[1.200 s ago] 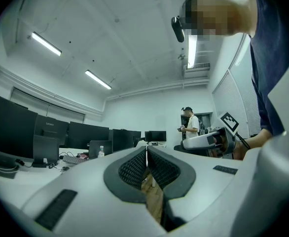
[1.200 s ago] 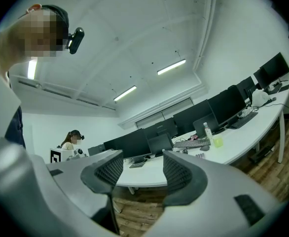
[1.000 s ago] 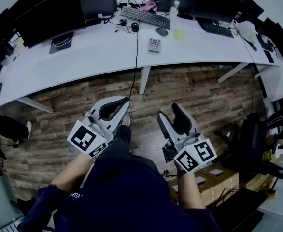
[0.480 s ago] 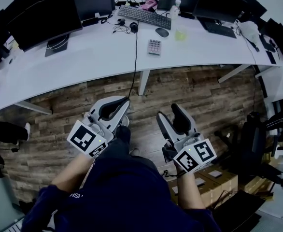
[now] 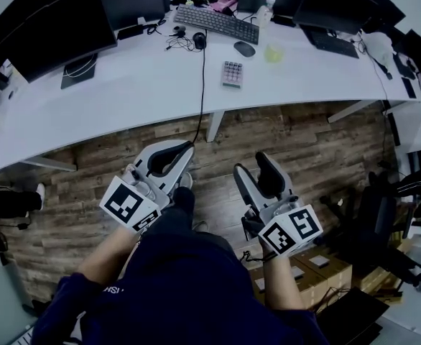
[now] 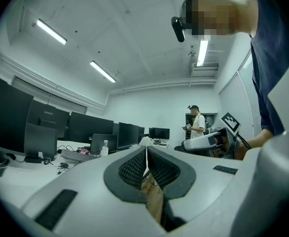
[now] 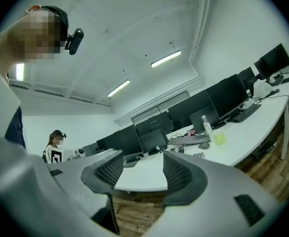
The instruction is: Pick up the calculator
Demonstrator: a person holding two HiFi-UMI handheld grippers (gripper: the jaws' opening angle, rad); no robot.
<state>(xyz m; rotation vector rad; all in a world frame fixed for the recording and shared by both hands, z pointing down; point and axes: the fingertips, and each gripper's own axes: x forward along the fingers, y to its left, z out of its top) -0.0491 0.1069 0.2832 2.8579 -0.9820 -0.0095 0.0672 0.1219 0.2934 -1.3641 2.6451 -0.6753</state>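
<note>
Head view: I hold both claws low over the wood floor (image 5: 297, 139), well short of the white desk (image 5: 139, 85); I read the left gripper (image 5: 184, 152) as clenched, jaws pressed together on nothing; right gripper (image 5: 251, 167) released, jaws apart, empty; calculator (image 5: 230, 73) lies flat on the desk, well ahead of both claws, nearer the right one, with the mouse (image 5: 244, 48) just beyond it; right gripper view shows it past the right-hand jaw.
</note>
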